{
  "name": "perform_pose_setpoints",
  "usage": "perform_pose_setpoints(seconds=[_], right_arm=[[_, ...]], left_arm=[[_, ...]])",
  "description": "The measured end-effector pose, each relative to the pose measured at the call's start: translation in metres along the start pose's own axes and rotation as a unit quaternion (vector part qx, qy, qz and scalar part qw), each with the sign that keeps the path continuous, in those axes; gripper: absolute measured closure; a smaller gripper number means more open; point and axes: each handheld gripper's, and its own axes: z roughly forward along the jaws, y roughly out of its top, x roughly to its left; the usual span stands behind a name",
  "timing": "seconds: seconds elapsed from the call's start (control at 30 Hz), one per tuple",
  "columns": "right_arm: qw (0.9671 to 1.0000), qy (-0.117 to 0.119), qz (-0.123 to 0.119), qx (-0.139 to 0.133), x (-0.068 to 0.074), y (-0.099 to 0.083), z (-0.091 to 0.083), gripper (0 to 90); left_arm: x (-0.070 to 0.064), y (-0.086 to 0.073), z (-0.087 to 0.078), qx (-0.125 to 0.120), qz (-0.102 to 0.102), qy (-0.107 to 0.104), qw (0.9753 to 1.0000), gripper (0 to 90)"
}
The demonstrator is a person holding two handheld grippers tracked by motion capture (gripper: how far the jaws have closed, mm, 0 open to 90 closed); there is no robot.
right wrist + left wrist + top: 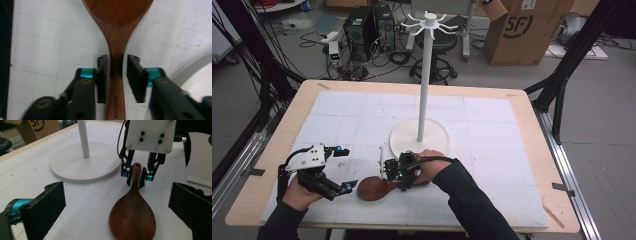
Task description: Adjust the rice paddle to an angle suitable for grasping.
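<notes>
A dark wooden spoon (pixel 373 189) lies flat on the white mat near the front edge, bowl to the left and handle to the right. My right gripper (pixel 393 181) stands over the handle. In the right gripper view its jaws (pixel 117 58) straddle the spoon's (pixel 117 15) neck, with a thin gap still showing at one pad. My left gripper (pixel 344 168) is wide open just left of the bowl, holding nothing. The left gripper view looks between its own jaws (pixel 117 187) at the spoon (pixel 132 217) and the right gripper (pixel 136 178) behind it.
A white hanging stand (pixel 424 85) with hooks on top rises from a round base (pixel 419 136) just behind the right hand. Its base (pixel 82 162) lies close to the spoon's handle end. The white mat (pixel 492 125) covers most of the wooden table.
</notes>
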Motion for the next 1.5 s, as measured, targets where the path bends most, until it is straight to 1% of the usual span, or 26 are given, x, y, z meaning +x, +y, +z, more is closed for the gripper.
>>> perform_pose_setpoints(seconds=[0.03,0.2,0.23,0.3,0.37,0.47,0.5,0.6,0.63,0.67,0.7,0.73,0.77,0.8,0.9,1.03,1.07,1.2,1.23,1.27,1.3,1.37,1.4,1.43,1.47,1.5], right_arm=[[1.0000,-0.001,0.005,-0.003,0.001,-0.001,-0.003,64.7],[0.9999,-0.007,0.007,-0.014,0.001,-0.005,-0.007,59.7],[0.9997,-0.008,0.011,-0.021,0.001,-0.006,-0.008,58.0],[0.9990,-0.007,0.006,-0.044,0.000,-0.011,-0.011,52.4],[0.9987,-0.009,0.016,-0.047,0.003,-0.014,-0.014,48.6],[0.9983,-0.006,0.011,-0.057,0.007,-0.019,-0.019,45.3],[0.9979,-0.007,0.003,-0.064,0.006,-0.021,-0.020,44.0],[0.9970,-0.011,0.020,-0.073,0.010,-0.029,-0.025,38.7],[0.9962,-0.008,0.022,-0.083,0.010,-0.032,-0.026,36.2],[0.9962,-0.008,0.022,-0.083,0.010,-0.032,-0.026,36.2],[0.9946,-0.013,0.039,-0.095,0.012,-0.039,-0.028,32.2],[0.9943,-0.008,0.045,-0.096,0.013,-0.042,-0.028,31.0],[0.9943,-0.008,0.045,-0.096,0.013,-0.042,-0.028,31.0],[0.9930,-0.018,0.040,-0.109,0.014,-0.050,-0.029,27.1],[0.9915,-0.027,0.054,-0.115,0.017,-0.060,-0.031,21.5],[0.9891,-0.034,0.067,-0.126,0.020,-0.075,-0.036,17.7],[0.9876,-0.037,0.076,-0.132,0.021,-0.080,-0.038,16.8],[0.9838,-0.046,0.091,-0.148,0.024,-0.095,-0.042,14.4],[0.9838,-0.046,0.091,-0.148,0.024,-0.095,-0.042,14.4],[0.9821,-0.051,0.097,-0.153,0.027,-0.101,-0.043,12.4],[0.9821,-0.051,0.097,-0.153,0.027,-0.101,-0.043,12.4],[0.9797,-0.059,0.106,-0.160,0.031,-0.108,-0.047,10.8],[0.9788,-0.063,0.102,-0.166,0.031,-0.110,-0.048,10.5],[0.9767,-0.063,0.104,-0.177,0.031,-0.113,-0.048,9.8],[0.9752,-0.070,0.106,-0.181,0.032,-0.116,-0.049,7.4],[0.9731,-0.069,0.114,-0.188,0.034,-0.119,-0.049,0.9]], left_arm=[[0.000,0.000,0.000,0.000,0.000,0.000,1.0000,1.7],[0.000,0.000,0.000,-0.001,0.000,0.000,1.0000,1.7],[0.000,0.000,0.000,0.000,0.000,0.000,1.0000,1.7],[0.000,0.000,-0.001,0.000,-0.001,0.001,1.0000,1.7],[0.001,0.000,-0.001,0.001,0.001,0.001,1.0000,1.7],[0.001,-0.001,-0.001,0.000,0.000,0.002,1.0000,1.7],[0.001,-0.001,-0.001,0.000,0.000,0.002,1.0000,1.7],[0.000,-0.001,-0.001,0.002,0.000,0.002,1.0000,1.7],[0.000,-0.001,0.000,0.003,0.001,0.002,1.0000,1.7],[0.000,-0.001,0.000,0.003,0.001,0.002,1.0000,1.7],[0.000,-0.001,0.000,0.003,0.001,0.002,1.0000,1.7],[0.001,-0.001,0.000,0.004,0.001,0.003,1.0000,1.7],[0.001,-0.001,0.000,0.004,0.001,0.003,1.0000,1.7],[0.001,-0.001,0.000,0.004,0.001,0.002,1.0000,1.7],[0.000,-0.001,0.000,0.004,0.000,0.002,1.0000,1.7],[0.000,-0.001,0.001,0.005,0.000,0.001,1.0000,1.7],[0.000,-0.001,0.001,0.007,0.000,0.001,1.0000,1.7],[0.000,-0.001,0.002,0.006,-0.001,0.000,1.0000,1.7],[0.000,-0.001,0.002,0.006,-0.001,0.000,1.0000,1.7],[0.000,-0.001,0.002,0.007,-0.001,0.000,1.0000,1.7],[0.000,-0.001,0.002,0.007,-0.001,0.000,1.0000,1.7],[0.000,-0.001,0.002,0.006,-0.002,0.000,1.0000,1.7],[0.000,-0.001,0.002,0.006,-0.002,0.000,1.0000,1.7],[0.000,-0.001,0.002,0.006,-0.003,0.001,1.0000,1.7],[0.000,-0.001,0.001,0.006,-0.001,0.001,1.0000,1.7],[0.001,-0.001,0.001,0.005,-0.001,0.001,1.0000,1.7]])
